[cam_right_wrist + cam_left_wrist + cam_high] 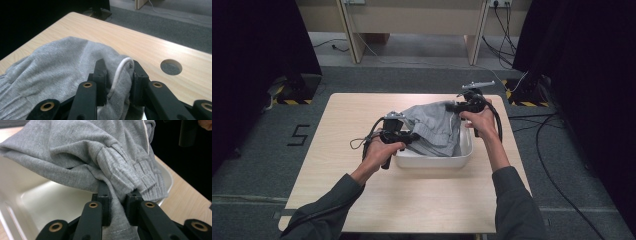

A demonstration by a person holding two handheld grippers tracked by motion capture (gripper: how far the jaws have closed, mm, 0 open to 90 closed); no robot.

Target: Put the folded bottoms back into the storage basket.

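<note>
Here, with each hand-held gripper — left [117, 202], right [117, 82] — clamped on the grey garment [434, 127], lift evenly so it clears the white tub [464, 152] below them.

One grey garment [434, 127], one white tub [464, 150], one wooden table [422, 200], two grippers: left [412, 136], right [457, 106].
</note>
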